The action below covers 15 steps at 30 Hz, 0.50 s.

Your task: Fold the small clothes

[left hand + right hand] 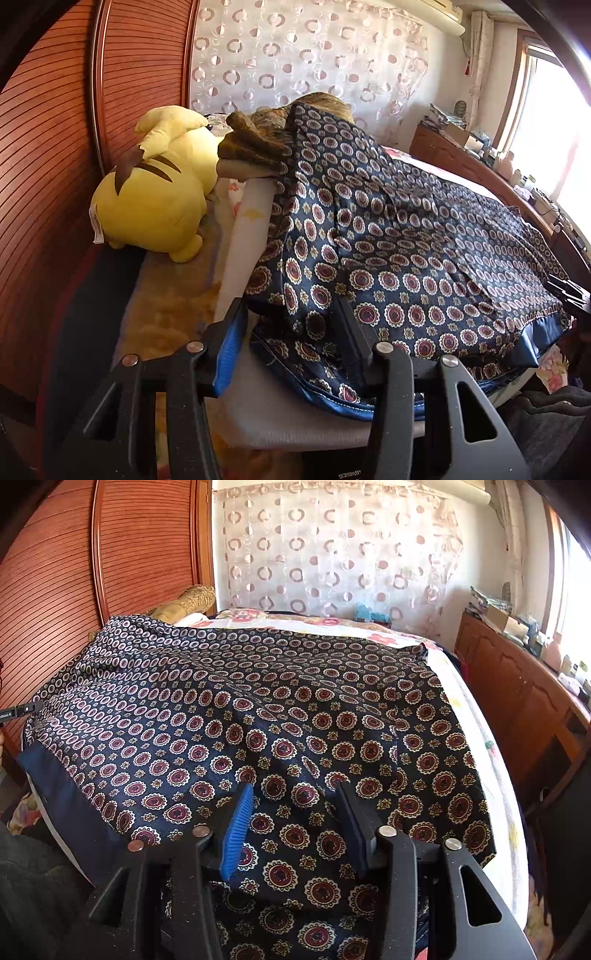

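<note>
A navy garment [406, 251] printed with red and white medallions lies spread over the bed; it also fills the right wrist view [240, 709]. My left gripper [291, 314] is open, its fingers on either side of a raised fold at the garment's near left corner. My right gripper [295, 794] is open, its fingers astride a bunched ridge of the fabric near the front hem. A plain navy band [62, 786] edges the garment at the left.
A yellow plush toy [155, 192] lies on the bed by the wooden slatted wardrobe [48, 147]. A brown pillow [255, 144] sits behind it. A wooden cabinet [517, 686] with clutter runs along the right under the window. A patterned curtain [332, 554] hangs behind.
</note>
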Motion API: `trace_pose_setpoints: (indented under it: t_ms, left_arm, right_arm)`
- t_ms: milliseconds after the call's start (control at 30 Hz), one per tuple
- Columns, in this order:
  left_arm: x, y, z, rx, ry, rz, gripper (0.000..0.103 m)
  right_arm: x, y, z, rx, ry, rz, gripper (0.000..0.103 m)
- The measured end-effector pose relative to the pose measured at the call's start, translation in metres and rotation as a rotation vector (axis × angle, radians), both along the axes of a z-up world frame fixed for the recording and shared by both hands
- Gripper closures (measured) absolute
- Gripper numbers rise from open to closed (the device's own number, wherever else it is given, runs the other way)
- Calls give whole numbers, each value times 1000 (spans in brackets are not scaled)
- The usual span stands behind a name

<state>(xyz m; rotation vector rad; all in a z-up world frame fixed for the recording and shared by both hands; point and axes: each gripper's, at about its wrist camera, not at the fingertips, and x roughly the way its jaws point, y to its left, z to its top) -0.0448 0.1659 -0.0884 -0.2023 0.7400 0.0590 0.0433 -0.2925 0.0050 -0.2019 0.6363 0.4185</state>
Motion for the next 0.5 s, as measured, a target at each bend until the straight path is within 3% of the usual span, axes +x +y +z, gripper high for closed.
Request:
trace_pose_setpoints:
  t_ms: [167, 467, 500]
  left_arm:
    - [-1, -1, -1, 2, 1, 3, 54]
    - [-1, -4, -1, 13, 4, 7, 54]
    - [-1, -4, -1, 10, 2, -1, 63]
  right_arm:
    - [-6, -6, -3, 6, -4, 4, 50]
    - [-4, -9, -1, 1, -5, 10, 34]
    - [-4, -9, -1, 0, -6, 11, 34]
